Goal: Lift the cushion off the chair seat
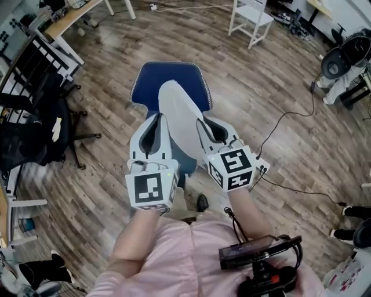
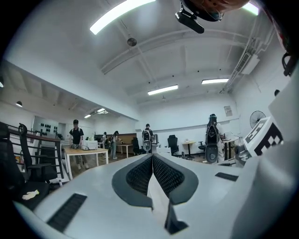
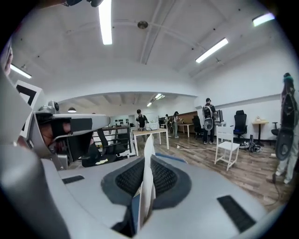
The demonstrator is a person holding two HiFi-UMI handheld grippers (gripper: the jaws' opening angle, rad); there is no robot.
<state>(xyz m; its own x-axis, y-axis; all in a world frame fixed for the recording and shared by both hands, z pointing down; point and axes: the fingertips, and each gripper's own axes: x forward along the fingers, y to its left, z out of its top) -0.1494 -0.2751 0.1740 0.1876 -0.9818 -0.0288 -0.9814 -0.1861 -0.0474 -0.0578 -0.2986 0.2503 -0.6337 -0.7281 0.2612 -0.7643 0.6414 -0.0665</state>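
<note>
A white cushion (image 1: 178,113) is held up edge-on between both grippers, above the blue chair (image 1: 168,76). My left gripper (image 1: 157,119) is shut on the cushion's left edge, and my right gripper (image 1: 201,123) is shut on its right edge. In the left gripper view a thin white strip of cushion (image 2: 157,193) is pinched between the closed pads of that gripper (image 2: 153,158). In the right gripper view the cushion's white edge (image 3: 148,147) sticks up out of the closed right gripper (image 3: 147,163), with a sliver of blue beside it. The seat under the cushion is mostly hidden.
A black office chair (image 1: 36,134) stands at the left and a wooden table (image 1: 68,18) at the top left. A white chair (image 1: 250,17) stands at the top, a black fan (image 1: 338,61) at the right, and a cable (image 1: 288,116) runs over the wood floor.
</note>
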